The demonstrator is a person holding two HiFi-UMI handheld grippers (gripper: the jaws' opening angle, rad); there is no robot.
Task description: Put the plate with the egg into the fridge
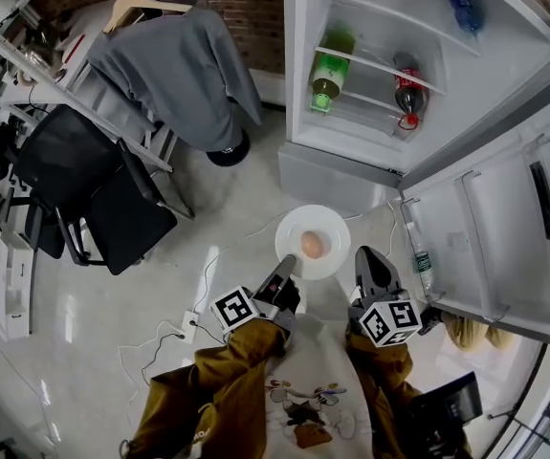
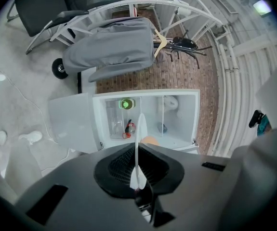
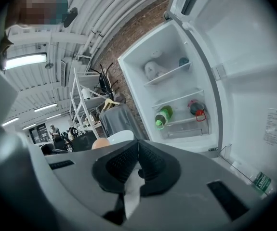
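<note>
Your left gripper [image 1: 284,275] is pinching the round white plate [image 1: 298,220] at its 7 o'clock rim. In the left gripper view, its jaws are standing almost together, with the thin white edge running up between the pads. Your right gripper [image 1: 363,256] is clamping narrowly too, at the plate's 4 o'clock side. A white sliver is showing between its jaws, so you are apparently carrying the plate two-handed. The brown egg [image 1: 313,245] is resting at the plate's middle, out over the pale floor [image 1: 227,208], at 12 o'clock from you.

Beyond the plate, at 1 o'clock, the white fridge [image 1: 298,65] is standing open, with its door [image 1: 504,228] swung round to 3 o'clock. A green bottle [image 1: 330,70] and a dark bottle with a red cap [image 1: 407,89] are lying on one shelf.

The pick-up is looking done and you are mid-carry. You are yet to lift the plate onto a shelf, slide it in and let go.

The head view is cutting off the fridge's upper part. The things on the top shelf are too blurred to name, and the right gripper's bite on the rim is hard to confirm.
</note>
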